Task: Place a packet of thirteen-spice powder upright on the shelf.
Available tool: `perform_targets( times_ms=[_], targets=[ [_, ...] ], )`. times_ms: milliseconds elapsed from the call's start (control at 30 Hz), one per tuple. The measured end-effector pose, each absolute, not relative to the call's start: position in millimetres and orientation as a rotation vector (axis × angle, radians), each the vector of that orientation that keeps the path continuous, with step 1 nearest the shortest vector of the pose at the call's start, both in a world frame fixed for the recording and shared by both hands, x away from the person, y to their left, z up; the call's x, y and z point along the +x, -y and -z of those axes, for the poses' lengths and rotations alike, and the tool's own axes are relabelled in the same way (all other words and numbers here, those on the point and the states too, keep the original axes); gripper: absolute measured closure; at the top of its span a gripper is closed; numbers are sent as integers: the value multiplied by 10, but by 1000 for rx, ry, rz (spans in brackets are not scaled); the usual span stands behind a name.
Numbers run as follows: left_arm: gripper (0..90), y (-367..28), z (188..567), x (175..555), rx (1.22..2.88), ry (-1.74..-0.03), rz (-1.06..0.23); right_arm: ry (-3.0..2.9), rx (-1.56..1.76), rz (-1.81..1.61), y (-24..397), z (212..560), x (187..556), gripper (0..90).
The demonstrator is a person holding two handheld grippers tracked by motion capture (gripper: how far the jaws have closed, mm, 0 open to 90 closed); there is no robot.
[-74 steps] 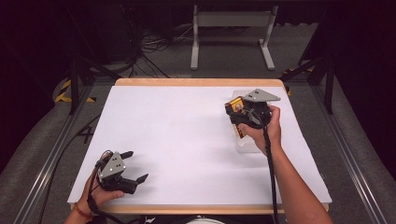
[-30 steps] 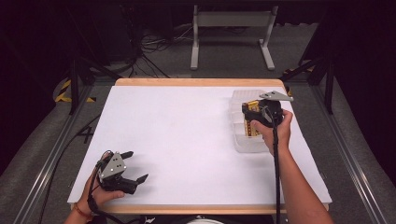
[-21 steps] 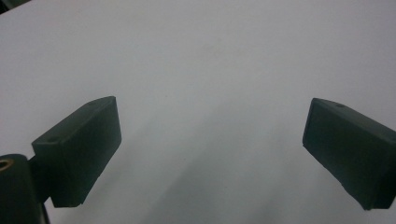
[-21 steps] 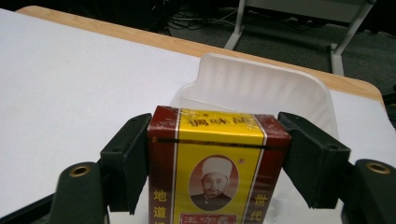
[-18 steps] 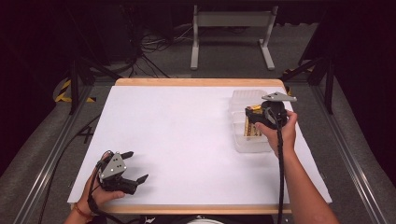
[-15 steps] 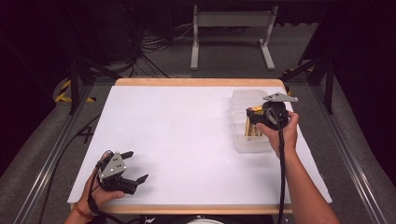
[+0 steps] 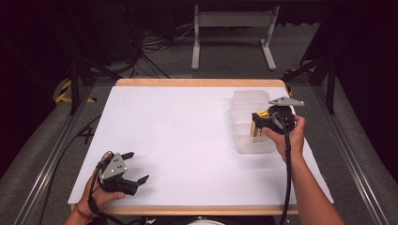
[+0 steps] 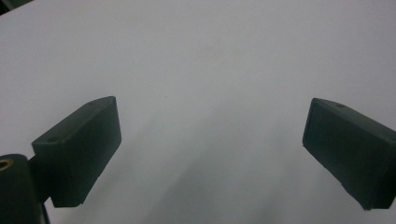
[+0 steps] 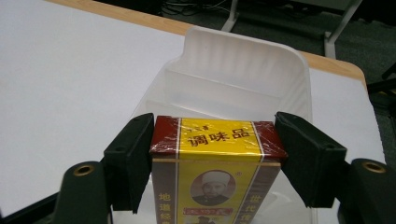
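Over the clear plastic tray (image 7: 248,143) at the counter's (image 7: 187,140) right side, right gripper (image 9: 212,154) is clamped on a red-and-yellow seasoning box (image 9: 215,158), both pads pressed on its sides, box upright above the tray's near end. Left gripper (image 7: 133,168) sits at the near-left corner, jaws wide apart, nothing between them

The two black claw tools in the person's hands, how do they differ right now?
The right gripper is clamped on a red and yellow box; the left gripper has its jaws wide apart with nothing between them. The right gripper is held over a clear plastic container at the table's far right; the left gripper sits low over the bare white table near the front left corner. Both have two black jaws and a grey plate on top.
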State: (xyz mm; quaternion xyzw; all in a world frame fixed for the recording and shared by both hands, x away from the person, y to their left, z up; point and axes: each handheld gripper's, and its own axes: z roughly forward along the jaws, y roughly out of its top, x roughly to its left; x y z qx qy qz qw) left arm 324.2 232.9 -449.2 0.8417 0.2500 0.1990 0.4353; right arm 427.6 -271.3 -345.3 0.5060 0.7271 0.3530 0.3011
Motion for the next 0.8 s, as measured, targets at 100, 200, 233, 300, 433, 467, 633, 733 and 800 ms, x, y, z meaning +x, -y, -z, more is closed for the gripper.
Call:
perform_targets(
  times_ms=[100, 200, 233, 300, 433, 467, 633, 733, 800],
  targets=[
    [51, -2329, 4491, 3244, 2098, -619, -498, -1932, 1347, -938, 2729, 3460, 4264, 315],
    [51, -2330, 4491, 3242, 2098, -620, -498, -1936, 1339, -916, 2751, 3478, 4243, 316],
    [51, -2328, 4492, 3241, 2096, -623, -496, -1933, 1337, -921, 2756, 3484, 4233, 317],
    [51, -2328, 4492, 3244, 2099, -619, -497, -1932, 1337, -926, 2762, 3485, 4216, 317],
    [52, -2326, 4491, 3242, 2098, -617, -499, -1931, 1325, -921, 2761, 3492, 4192, 317],
    [52, -2326, 4491, 3242, 2099, -618, -499, -1932, 1322, -920, 2760, 3493, 4188, 317],
    [52, -2325, 4492, 3243, 2101, -617, -499, -1936, 1302, -916, 2754, 3501, 4158, 318],
    [52, -2326, 4492, 3243, 2100, -617, -499, -1936, 1304, -922, 2772, 3505, 4152, 318],
    [52, -2325, 4492, 3243, 2100, -618, -499, -1935, 1304, -921, 2772, 3505, 4148, 318]
  ],
)
